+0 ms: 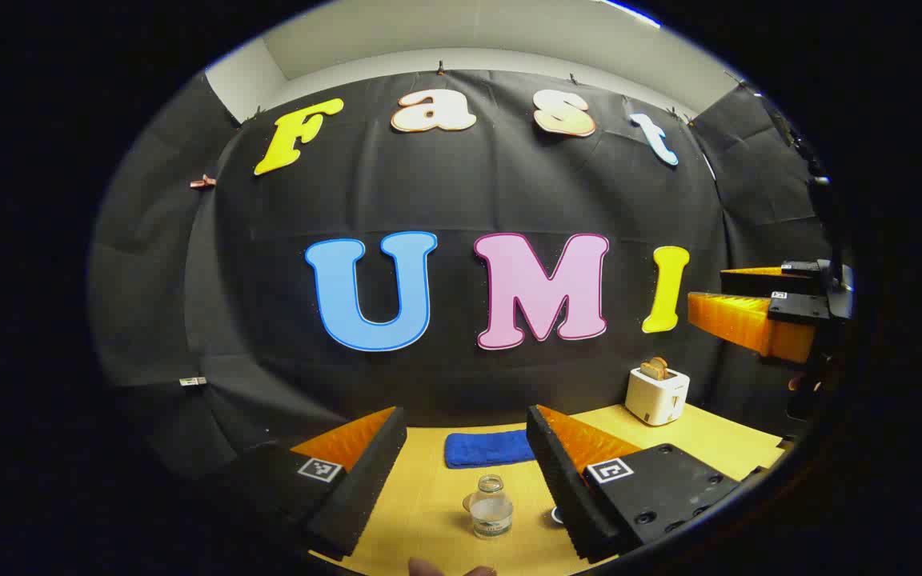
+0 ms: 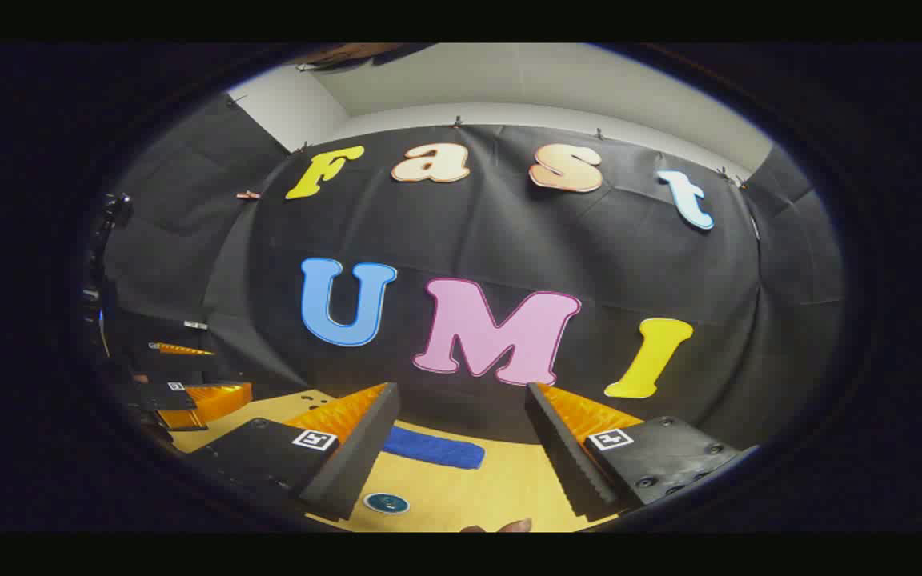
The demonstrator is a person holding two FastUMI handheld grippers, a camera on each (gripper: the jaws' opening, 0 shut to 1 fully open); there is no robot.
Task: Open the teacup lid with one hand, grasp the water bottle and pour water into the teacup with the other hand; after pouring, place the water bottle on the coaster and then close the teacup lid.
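Left tool [image 1: 467, 488] nearest in left gripper view, fingers spread wide, nothing between them gripped. Right tool [image 2: 461, 472] in right gripper view likewise wide open, empty; it also appears at the right edge of left gripper view, raised above the bench. Bench [image 1: 429, 496] is pale wood, running to the black cloth wall. White toaster [image 1: 656, 394] with a slice of bread in it stands far right at the back. Blue towel [image 1: 487, 448] lies folded at the bench's back edge, near the wall. Water bottle [image 1: 491, 507] stands upright, uncapped, clear, between the left tool's fingers but well beyond them, untouched. Round dark coaster [image 2: 386, 502] lies flat just beside the right tool's left finger. Teacup: cannot tell where.
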